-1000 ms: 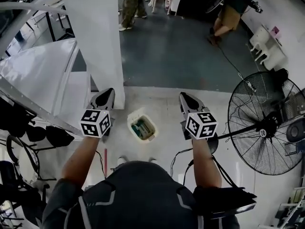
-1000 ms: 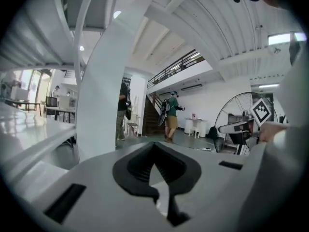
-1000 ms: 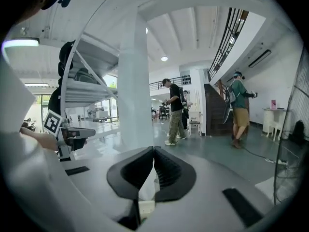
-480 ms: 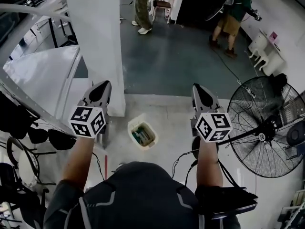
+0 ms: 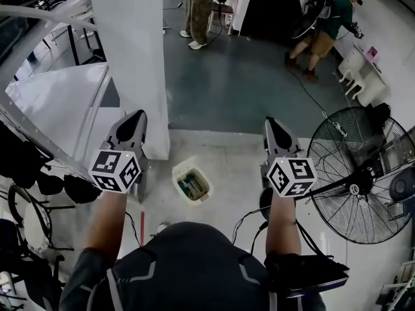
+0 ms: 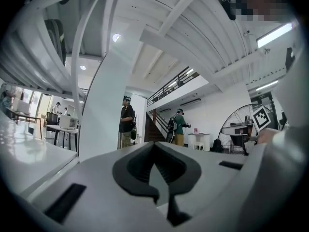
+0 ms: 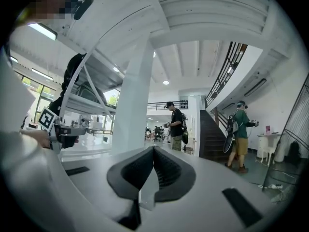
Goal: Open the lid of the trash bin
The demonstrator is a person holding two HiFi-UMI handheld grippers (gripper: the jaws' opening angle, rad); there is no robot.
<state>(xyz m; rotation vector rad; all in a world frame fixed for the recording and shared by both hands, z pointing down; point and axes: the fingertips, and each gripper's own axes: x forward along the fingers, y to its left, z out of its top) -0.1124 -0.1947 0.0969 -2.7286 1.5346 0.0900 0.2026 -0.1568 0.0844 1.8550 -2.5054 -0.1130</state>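
In the head view a small white trash bin point(image 5: 192, 182) stands on the pale floor far below, between my two arms; greenish contents show through its top. My left gripper point(image 5: 133, 123) is held high to the bin's left, beside the white pillar, jaws together and empty. To the bin's right, at about the same height, my right gripper point(image 5: 275, 129) is also shut on nothing. Neither touches the bin. The left gripper view shows its shut jaws point(image 6: 154, 148) pointing across the hall, not at the bin. The right gripper view shows the same for its own point(image 7: 154, 152).
A white pillar point(image 5: 130, 57) rises just left of the bin. A large floor fan point(image 5: 360, 173) stands at the right, with a cable on the floor. White slanted panels point(image 5: 58, 102) fill the left. Two people point(image 5: 202, 8) point(image 5: 323, 28) stand on the dark floor beyond.
Both grippers have drifted apart, the left leftward and the right rightward and a little up. The bin sits slightly lower in view. The people at the back have shifted.
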